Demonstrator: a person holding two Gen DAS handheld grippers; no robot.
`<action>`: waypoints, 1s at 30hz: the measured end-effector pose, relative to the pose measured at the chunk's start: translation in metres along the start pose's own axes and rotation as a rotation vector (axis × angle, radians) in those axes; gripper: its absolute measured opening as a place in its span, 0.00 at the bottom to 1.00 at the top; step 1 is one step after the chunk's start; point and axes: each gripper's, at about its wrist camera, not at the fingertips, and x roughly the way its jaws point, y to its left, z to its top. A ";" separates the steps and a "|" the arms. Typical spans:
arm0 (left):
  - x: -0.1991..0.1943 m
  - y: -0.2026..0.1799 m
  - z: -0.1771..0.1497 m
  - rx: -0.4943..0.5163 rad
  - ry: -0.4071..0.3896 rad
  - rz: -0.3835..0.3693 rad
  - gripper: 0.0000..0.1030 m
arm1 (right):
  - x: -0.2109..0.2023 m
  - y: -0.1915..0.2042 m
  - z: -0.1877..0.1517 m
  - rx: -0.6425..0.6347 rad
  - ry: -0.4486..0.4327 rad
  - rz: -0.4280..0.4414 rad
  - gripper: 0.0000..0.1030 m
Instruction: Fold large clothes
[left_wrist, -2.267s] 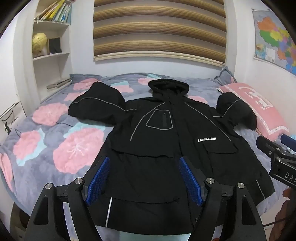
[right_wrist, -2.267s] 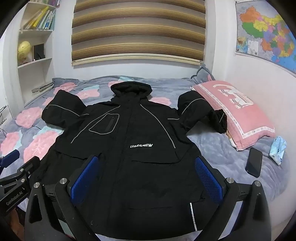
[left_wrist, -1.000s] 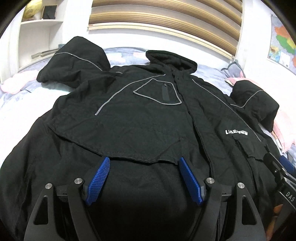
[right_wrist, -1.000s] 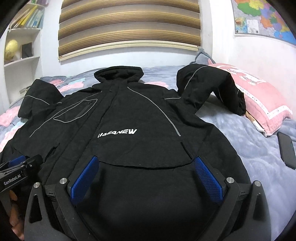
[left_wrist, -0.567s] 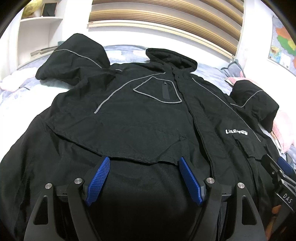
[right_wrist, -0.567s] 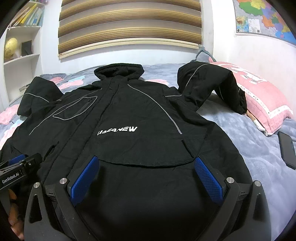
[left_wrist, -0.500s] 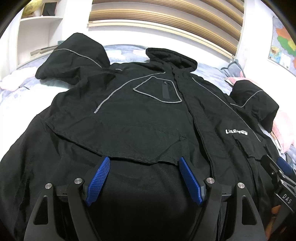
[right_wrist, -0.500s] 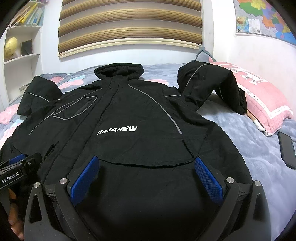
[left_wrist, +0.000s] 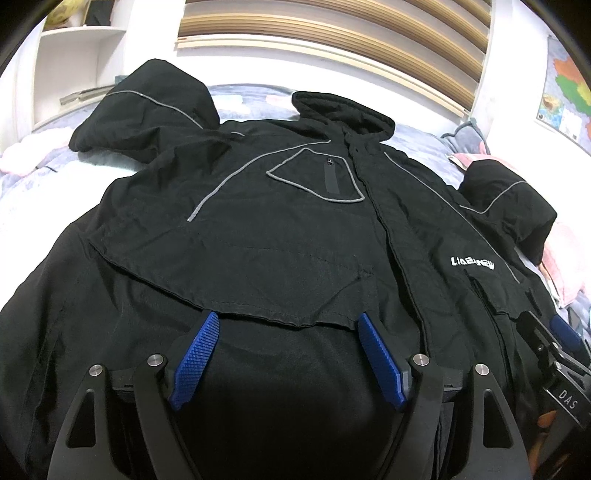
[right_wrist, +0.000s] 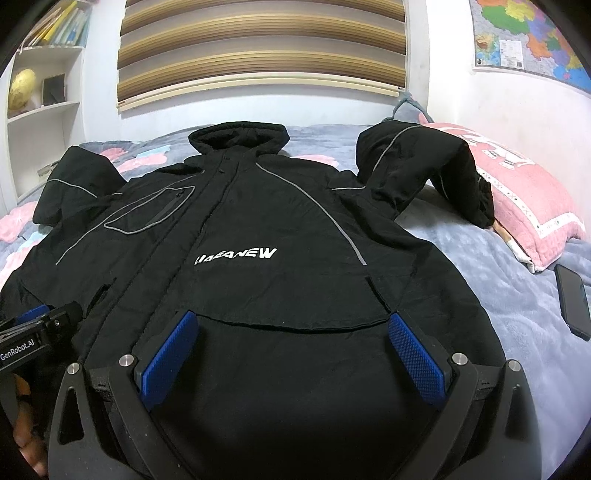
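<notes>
Two hand-held grippers hang low over the lower front of one black hooded jacket (left_wrist: 280, 236), which lies face up and spread across the bed (right_wrist: 491, 266). The jacket's hood points toward the head edge of the bed, below the striped window blind (right_wrist: 264, 48). Both sleeves are bent back near the shoulders; the sleeve toward the right edge of the bed rests against the pink pillow (right_wrist: 524, 199).

Left gripper (left_wrist: 286, 325): released, blue pads spread wide, nothing between them. It sits over the left front panel, with the fingertips at the lower seam of the large flap pocket. Whether the pads touch the fabric cannot be determined. The grey-piped chest pocket (left_wrist: 317, 181) lies beyond it, toward the hood.

Right gripper (right_wrist: 291, 325): released, blue pads likewise spread wide, nothing grasped. It sits over the right front panel, just below the white chest lettering (right_wrist: 236, 256), with the fingertips at the pocket flap seam. Contact with the fabric cannot be determined.

Each gripper is visible at the edge of the other's view, side by side across the zipper line. Part of a hand (right_wrist: 22, 417) holds the left gripper.

A dark phone (right_wrist: 572, 301) lies on the bedcover near the right edge of the bed, apart from the jacket. A wall map (right_wrist: 532, 35) hangs above the pillow; a white shelf unit (right_wrist: 44, 92) stands at the opposite corner.
</notes>
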 end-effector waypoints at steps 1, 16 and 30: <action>0.000 0.000 0.000 0.000 0.000 0.000 0.77 | 0.000 0.000 0.000 -0.001 0.001 0.000 1.00; -0.001 0.001 0.000 -0.005 -0.001 -0.005 0.77 | 0.003 0.001 -0.001 -0.006 0.018 0.004 1.00; -0.104 0.031 0.077 0.028 -0.234 0.119 0.77 | -0.039 0.050 0.082 -0.116 -0.018 0.100 1.00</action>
